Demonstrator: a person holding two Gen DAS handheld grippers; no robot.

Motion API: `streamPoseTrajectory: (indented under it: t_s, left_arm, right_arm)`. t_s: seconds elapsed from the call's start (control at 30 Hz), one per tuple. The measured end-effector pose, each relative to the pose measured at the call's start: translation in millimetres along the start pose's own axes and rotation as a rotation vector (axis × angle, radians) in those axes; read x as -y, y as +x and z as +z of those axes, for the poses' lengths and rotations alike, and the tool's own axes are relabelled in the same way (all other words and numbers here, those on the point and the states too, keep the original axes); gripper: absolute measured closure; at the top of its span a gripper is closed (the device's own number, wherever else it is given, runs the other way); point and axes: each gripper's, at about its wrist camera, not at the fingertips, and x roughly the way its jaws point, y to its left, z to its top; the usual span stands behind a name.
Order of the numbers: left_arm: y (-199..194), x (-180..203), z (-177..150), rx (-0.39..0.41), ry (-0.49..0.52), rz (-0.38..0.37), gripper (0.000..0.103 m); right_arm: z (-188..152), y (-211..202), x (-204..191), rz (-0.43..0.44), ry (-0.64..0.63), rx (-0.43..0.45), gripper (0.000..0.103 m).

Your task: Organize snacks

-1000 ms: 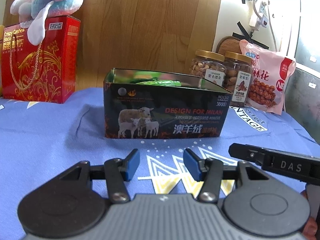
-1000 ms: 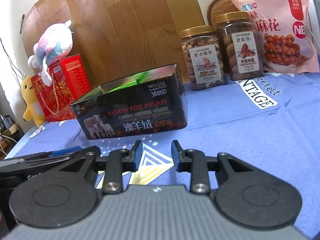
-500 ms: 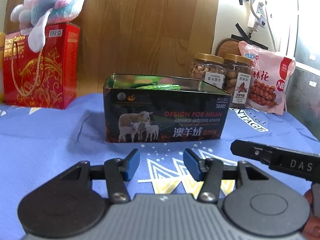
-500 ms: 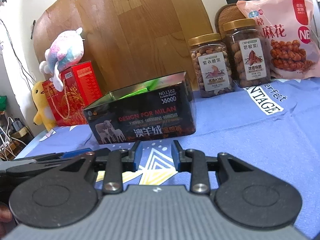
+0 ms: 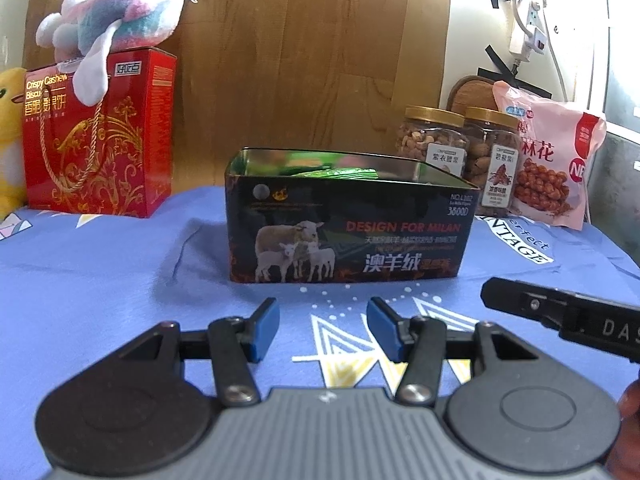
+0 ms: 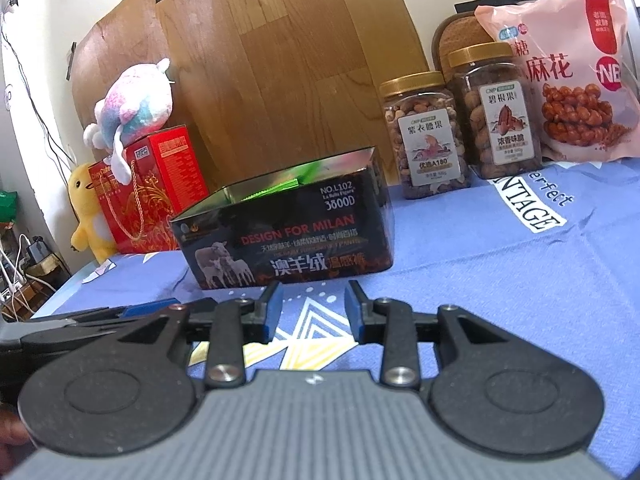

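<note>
While both grippers, left gripper (image 5: 322,330) and right gripper (image 6: 312,310), hover with jaws apart and empty, the black tin (image 5: 348,226) sits just beyond; only the right view shows cables (image 6: 16,276) at far left.

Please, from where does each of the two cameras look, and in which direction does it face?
Left wrist: sits on the left gripper, faces slightly down over the blue cloth at the black tin; own open fingers show.
Right wrist: sits on the right gripper, sees the tin from further right; own open fingers and the left gripper show.
Shared: tin, nut jars, pink bag, red box.
</note>
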Motion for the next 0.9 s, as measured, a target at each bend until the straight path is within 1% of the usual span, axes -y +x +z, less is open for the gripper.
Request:
streamPoseTrajectory:
  t_s: [0.33, 0.57, 0.7, 0.8, 0.9]
  left_arm:
    - [0.4, 0.2, 0.4, -0.003, 0.003, 0.017, 0.054]
    - [0.2, 0.1, 0.2, 0.001, 0.005, 0.023, 0.054]
    - [0.2, 0.0, -0.1, -0.001, 0.006, 0.028, 0.054]
    - [1.2, -0.4, 0.4, -0.004, 0.005, 0.032, 0.054]
    - [0.8, -0.6, 0.1, -0.001, 0.003, 0.032, 0.054]
  right_arm:
    - [0.7, 0.2, -0.5, -0.001, -0.008, -0.005, 0.065]
    - [0.4, 3.4, -0.2, 0.005, -0.017, -0.044, 0.065]
    - [-2.3, 2.8, -1.4, -0.019, -0.026, -0.072, 0.065]
    - [-6.5, -1.9, -6.6, -0.027, -0.067, -0.07, 0.065]
    - [-6.9, -2.1, -6.4, -0.029, -0.068, -0.072, 0.065]
